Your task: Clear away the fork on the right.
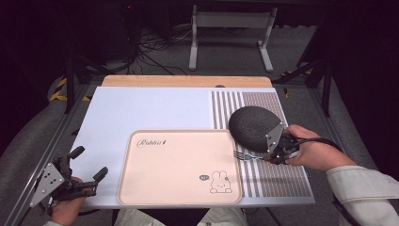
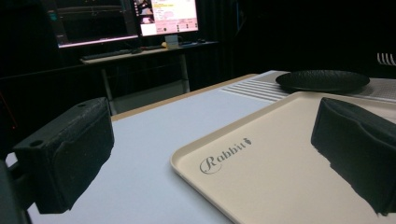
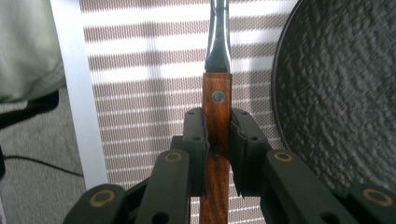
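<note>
Clamped in my right fingers (image 3: 217, 133) by its wooden handle, the fork (image 1: 245, 155) hangs tines-left at centre right beside the plate (image 1: 254, 127), while my left fingers (image 1: 89, 165) wait agape, empty, lower left.

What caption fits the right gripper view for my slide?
Right tool clamps a wooden-handled fork above the striped placemat, beside a dark textured plate.

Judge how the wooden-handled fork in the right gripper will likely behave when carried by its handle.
The fork probably stays stiff, since it looks like metal and wood. Its flat-sided handle likely won't roll between the right gripper pads. Its polished neck may be slippery.
</note>
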Motion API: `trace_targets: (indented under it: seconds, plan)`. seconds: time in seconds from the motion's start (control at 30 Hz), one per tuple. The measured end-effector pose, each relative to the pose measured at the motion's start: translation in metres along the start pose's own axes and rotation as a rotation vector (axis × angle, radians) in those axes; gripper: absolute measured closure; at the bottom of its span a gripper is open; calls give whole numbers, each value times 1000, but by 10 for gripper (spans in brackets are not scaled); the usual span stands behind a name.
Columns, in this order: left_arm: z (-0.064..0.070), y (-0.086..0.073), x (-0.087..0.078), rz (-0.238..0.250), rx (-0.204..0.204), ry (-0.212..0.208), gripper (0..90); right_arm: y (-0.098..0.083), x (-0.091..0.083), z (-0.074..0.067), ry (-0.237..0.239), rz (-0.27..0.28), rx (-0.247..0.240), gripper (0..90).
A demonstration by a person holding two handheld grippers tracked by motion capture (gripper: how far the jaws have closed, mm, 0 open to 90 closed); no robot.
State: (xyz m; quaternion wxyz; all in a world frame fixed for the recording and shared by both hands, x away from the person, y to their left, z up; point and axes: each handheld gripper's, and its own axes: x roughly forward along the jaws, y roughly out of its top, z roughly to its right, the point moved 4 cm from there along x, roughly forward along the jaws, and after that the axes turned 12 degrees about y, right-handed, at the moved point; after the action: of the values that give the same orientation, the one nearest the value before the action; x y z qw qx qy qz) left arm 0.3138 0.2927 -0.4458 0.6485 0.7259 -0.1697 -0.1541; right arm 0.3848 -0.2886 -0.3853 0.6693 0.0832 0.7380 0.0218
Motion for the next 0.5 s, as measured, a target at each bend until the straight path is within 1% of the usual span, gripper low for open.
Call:
trace_targets:
  seconds: [0.03, 0.07, 0.1, 0.2, 0.23, 0.27, 0.3, 0.37, 0.4, 0.43, 0.47, 0.5]
  plan:
    - [0, 0, 0, 0, 1, -5, 0, 2, -1, -1, 5, 6, 6, 781]
    - [0, 0, 0, 0, 0, -4, 0, 3, -3, 0, -7, 11, 3, 781]
    - [0, 0, 0, 0, 0, -4, 0, 5, -4, 0, -4, 14, 14, 781]
    - [0, 0, 0, 0, 1, 0, 0, 10, -7, -1, 0, 39, 22, 781]
    - [0, 0, 0, 0, 1, 0, 0, 12, -9, -1, -1, 41, 20, 781]
    - [0, 0, 1, 1, 0, 0, 0, 13, -10, -1, -10, 49, 29, 781]
    - [0, 0, 1, 1, 0, 0, 0, 15, -10, -2, 3, 66, 36, 781]
    - [0, 0, 1, 0, -1, 1, 0, 19, -11, -2, 3, 82, 41, 781]
    - [0, 0, 1, 1, -1, 0, 0, 21, -11, -3, 6, 88, 65, 780]
    - [0, 0, 1, 1, -2, 0, 0, 23, -12, -4, 3, 105, 78, 781]
    - [0, 0, 1, 0, -1, 1, 0, 25, -13, -5, 12, 111, 91, 780]
    - [0, 0, 1, 0, -2, 0, 0, 27, -13, -5, 11, 124, 107, 780]
